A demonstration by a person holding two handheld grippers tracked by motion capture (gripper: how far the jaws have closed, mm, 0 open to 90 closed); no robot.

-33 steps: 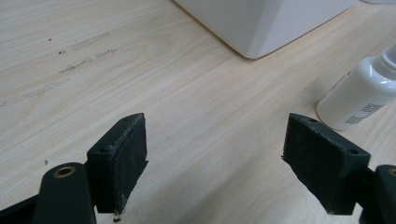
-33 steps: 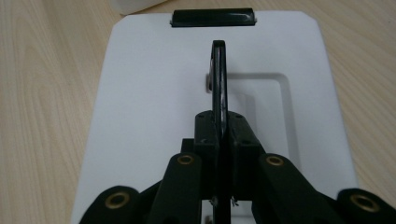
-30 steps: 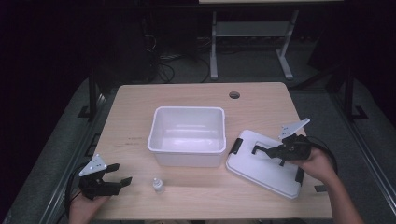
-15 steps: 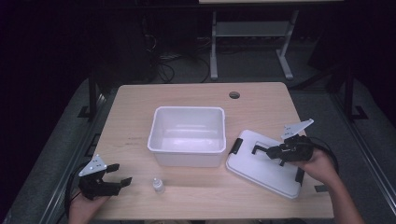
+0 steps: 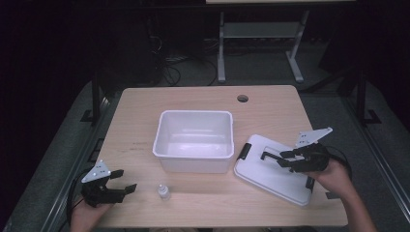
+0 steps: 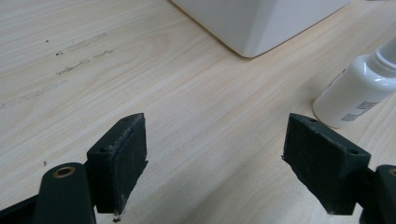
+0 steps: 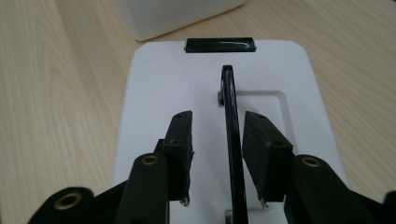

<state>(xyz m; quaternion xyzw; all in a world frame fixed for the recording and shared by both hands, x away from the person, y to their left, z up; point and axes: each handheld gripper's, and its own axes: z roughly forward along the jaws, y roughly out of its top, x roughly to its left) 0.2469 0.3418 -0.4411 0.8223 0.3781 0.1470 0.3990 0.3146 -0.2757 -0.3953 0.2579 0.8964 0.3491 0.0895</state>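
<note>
Right gripper (image 5: 273,158) lower over the lid (image 5: 270,176), jaws narrowly astride its upright handle (image 7: 232,140); left gripper (image 5: 121,181) unmoved, jaws wide.

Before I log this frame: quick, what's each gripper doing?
Left gripper: open, empty, near the small bottle.
Right gripper: open, jaws astride the lid's raised black handle, not clamped.

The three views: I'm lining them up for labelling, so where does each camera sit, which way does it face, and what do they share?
High view: above the person's side, facing forward and down on the table; both hands, left gripper, right gripper.
Left gripper view: on the left gripper, along open jaws toward the bottle.
Right gripper view: on the right gripper, jaws astride the lid's handle.
Shared: the white bin, lid and bottle also show from above.
</note>
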